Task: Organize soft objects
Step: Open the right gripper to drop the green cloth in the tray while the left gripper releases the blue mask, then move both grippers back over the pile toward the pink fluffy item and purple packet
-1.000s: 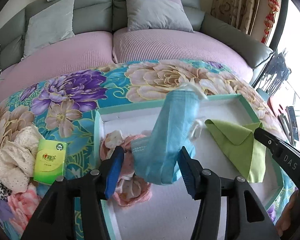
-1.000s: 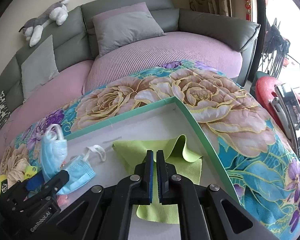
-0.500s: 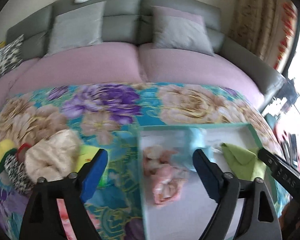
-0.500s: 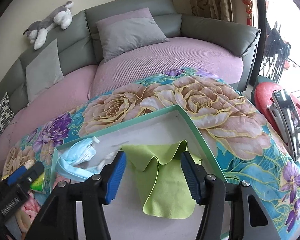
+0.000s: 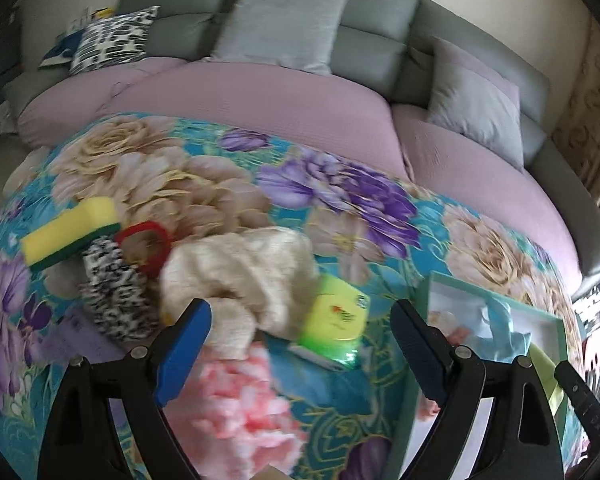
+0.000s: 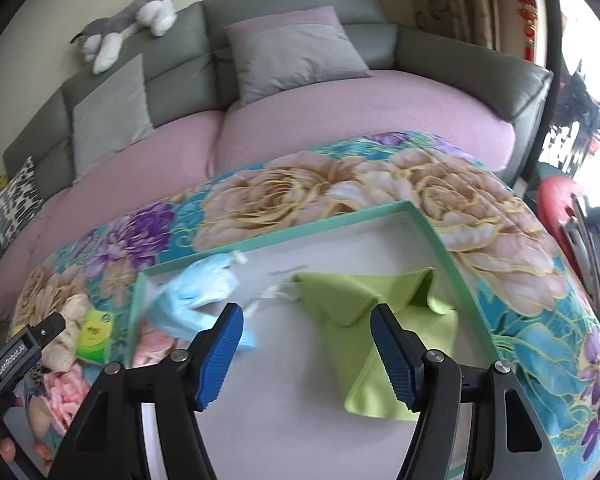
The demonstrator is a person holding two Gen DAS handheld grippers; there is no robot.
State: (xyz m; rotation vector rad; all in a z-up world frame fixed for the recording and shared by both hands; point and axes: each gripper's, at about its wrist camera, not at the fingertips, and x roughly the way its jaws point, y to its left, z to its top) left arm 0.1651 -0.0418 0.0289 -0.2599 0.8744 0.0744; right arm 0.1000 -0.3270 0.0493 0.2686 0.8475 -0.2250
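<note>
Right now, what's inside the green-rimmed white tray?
Inside the green-rimmed white tray: crumpled blue face mask, folded lime-green cloth, pink fabric partly hidden under the mask.

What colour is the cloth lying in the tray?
Lime green cloth, plain with no pattern; clearest in the right wrist view, lying in the tray.

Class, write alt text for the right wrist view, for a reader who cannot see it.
The right tool, its blue-padded jaws opening and holding nothing, hangs over a folded lime-green cloth in a shallow green-rimmed white tray. A crumpled light-blue face mask lies in the tray's left part, on a floral blanket.
</note>
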